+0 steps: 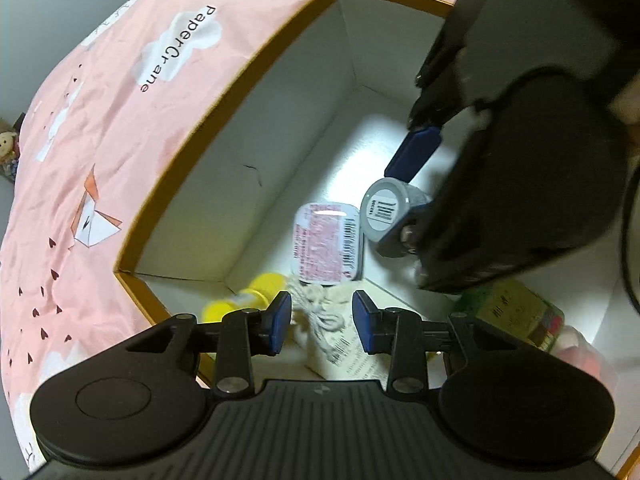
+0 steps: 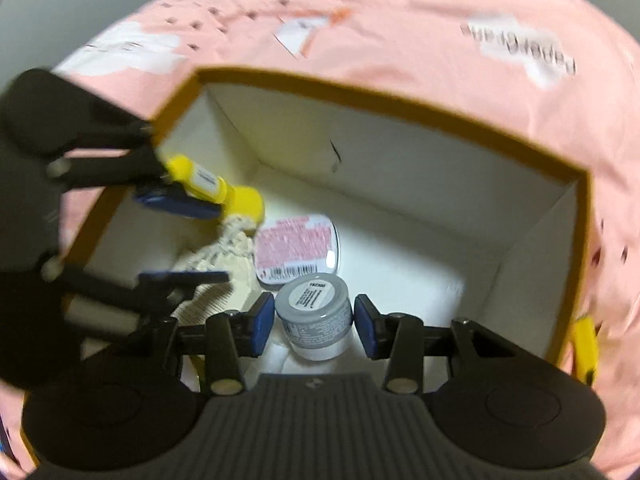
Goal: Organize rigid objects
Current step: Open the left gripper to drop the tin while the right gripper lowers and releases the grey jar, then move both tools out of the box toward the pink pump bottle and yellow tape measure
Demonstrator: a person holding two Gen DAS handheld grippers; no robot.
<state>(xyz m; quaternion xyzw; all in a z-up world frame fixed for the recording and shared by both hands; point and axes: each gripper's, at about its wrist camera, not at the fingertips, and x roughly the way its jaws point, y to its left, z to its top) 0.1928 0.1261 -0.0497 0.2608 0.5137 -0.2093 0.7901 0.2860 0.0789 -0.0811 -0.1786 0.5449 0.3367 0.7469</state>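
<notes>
Step in hand: place the grey jar in the open box

State
- The right claw is clenched on the grey jar. Both blue pads bear on the jar's sides, and its labelled end faces away from the claw.
- The jar hangs inside the box, just beside the pink-labelled tin that lies flat on the box floor.
- The left claw is part-way closed above the cream drawstring pouch. The pouch cord lies between its pads. Whether the pads press on it cannot be told.
- A yellow bottle lies in the corner next to the pouch.
- The box rests on a pink printed bedcover.

Procedure
1. Lower the jar onto bare white floor, clear of the tin's rim, so that it cannot rock.
2. Level the jar before release. Seat one flat end fully on the floor.
3. Release the pads only after the jar rests on the floor, then withdraw straight upward.
4. Keep the left claw away from the right claw's path, as the two work close together.

Caution: the jar's sides look smooth, so a tilted release probably lets it roll toward the tin
</notes>
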